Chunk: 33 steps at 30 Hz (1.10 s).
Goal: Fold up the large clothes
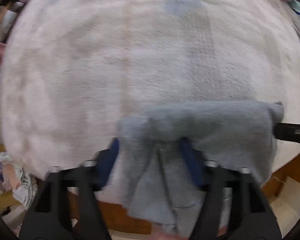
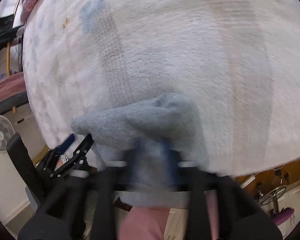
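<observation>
Left gripper is sitting wide open, with grey cloth draping between and over the blue fingers. The pads aren't closing on anything I can confirm, so I'm treating this side as supporting, not holding.

Cloth is lying bunched at the near edge of the blanket, part of it hanging off toward the person. A thick fold is running rightward to the other gripper's black tip at the frame edge.

Right gripper is blurring with motion. Fabric is covering its fingers completely, and the blue pads look pinched together on the cloth, though the blur is making that a judgement call.

Doing this step well:
- Get the left side actually gripping an edge, not a wad. Right now it's spanning several layers.
- Both grippers should be taking matching corners or hem points before lifting, or the fold is going skewed.
- Lift and pull apart to take out the bunching, then lay it flat further onto the blanket, where there's open room.
- Slow down: both views are smearing, and the fluffy blanket is likely dragging on the fabric.
</observation>
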Available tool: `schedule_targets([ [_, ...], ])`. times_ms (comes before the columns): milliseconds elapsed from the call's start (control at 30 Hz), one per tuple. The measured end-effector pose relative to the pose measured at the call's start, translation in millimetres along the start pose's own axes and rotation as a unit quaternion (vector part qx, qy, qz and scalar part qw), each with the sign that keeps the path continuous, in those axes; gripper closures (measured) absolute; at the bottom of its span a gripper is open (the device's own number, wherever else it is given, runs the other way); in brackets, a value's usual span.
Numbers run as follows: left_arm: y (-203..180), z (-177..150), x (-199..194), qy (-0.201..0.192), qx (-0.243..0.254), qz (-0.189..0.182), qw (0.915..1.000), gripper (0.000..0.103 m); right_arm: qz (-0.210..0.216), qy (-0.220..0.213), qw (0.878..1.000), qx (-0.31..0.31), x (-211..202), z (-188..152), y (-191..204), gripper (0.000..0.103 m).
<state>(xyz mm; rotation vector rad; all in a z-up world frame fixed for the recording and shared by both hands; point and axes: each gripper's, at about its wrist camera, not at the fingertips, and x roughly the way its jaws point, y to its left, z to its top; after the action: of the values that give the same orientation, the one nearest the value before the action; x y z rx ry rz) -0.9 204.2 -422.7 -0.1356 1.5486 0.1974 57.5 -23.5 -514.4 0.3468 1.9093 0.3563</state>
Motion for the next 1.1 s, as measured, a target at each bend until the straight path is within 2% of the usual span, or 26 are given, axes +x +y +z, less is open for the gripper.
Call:
schedule_targets([
  [33,4,-3,-4,0.002,-0.009,-0.014,0.9999,0.031,-0.009,-0.014,1.000,0.005,-8,-1,-1,0.010],
  [67,8,-5,-5,0.008,-0.021,-0.023,0.9995,0.023,-0.013,-0.034,0.999,0.005,-16,1,5,0.010],
  [100,11,-8,-7,0.012,-0.029,-0.027,0.9992,0.021,-0.011,-0.053,0.999,-0.004,-24,-3,2,0.009],
  [133,14,-10,-7,0.011,-0.031,-0.030,0.9990,0.021,-0.007,-0.053,0.999,-0.010,-29,-1,0,0.009],
  [233,18,-17,-5,0.014,-0.030,-0.048,0.9983,0.013,0.005,-0.036,0.999,-0.020,-18,0,-10,0.008],
  [333,19,-27,10,0.028,-0.025,-0.074,0.9965,0.013,0.002,-0.016,0.999,-0.031,-9,-1,-33,0.008],
  [400,26,-29,25,0.036,-0.030,-0.103,0.9936,0.013,0.018,0.002,0.999,-0.042,7,-1,-39,0.008],
  [433,33,-28,33,0.037,-0.038,-0.121,0.9912,0.012,0.046,0.006,0.998,-0.048,18,1,-42,0.008],
  [500,49,-29,46,0.047,-0.069,-0.164,0.9830,0.007,0.083,0.015,0.995,-0.050,32,3,-45,0.008],
  [567,68,-32,58,0.068,-0.100,-0.221,0.9676,0.007,0.110,0.037,0.992,-0.051,51,7,-43,0.008],
  [700,94,-43,83,0.091,-0.120,-0.295,0.9435,0.005,0.140,0.060,0.986,-0.060,78,10,-38,0.008],
  [733,99,-46,89,0.094,-0.124,-0.319,0.9349,0.005,0.141,0.061,0.986,-0.063,84,11,-36,0.008],
  [867,113,-61,102,0.096,-0.122,-0.374,0.9142,0.005,0.160,0.069,0.983,-0.061,98,13,-35,0.006],
  [933,120,-68,110,0.113,-0.119,-0.420,0.8926,0.005,0.175,0.084,0.979,-0.063,100,13,-36,0.006],
  [967,119,-71,114,0.123,-0.123,-0.449,0.8765,0.005,0.179,0.092,0.977,-0.073,101,14,-35,0.006],
  [1000,122,-72,117,0.131,-0.124,-0.467,0.8658,0.005,0.181,0.096,0.976,-0.079,102,15,-35,0.006],
  [1033,122,-74,118,0.137,-0.119,-0.472,0.8627,0.005,0.184,0.098,0.975,-0.081,103,14,-35,0.006],
  [1100,125,-74,114,0.137,-0.097,-0.454,0.8748,0.005,0.188,0.109,0.973,-0.083,106,13,-34,0.006],
])
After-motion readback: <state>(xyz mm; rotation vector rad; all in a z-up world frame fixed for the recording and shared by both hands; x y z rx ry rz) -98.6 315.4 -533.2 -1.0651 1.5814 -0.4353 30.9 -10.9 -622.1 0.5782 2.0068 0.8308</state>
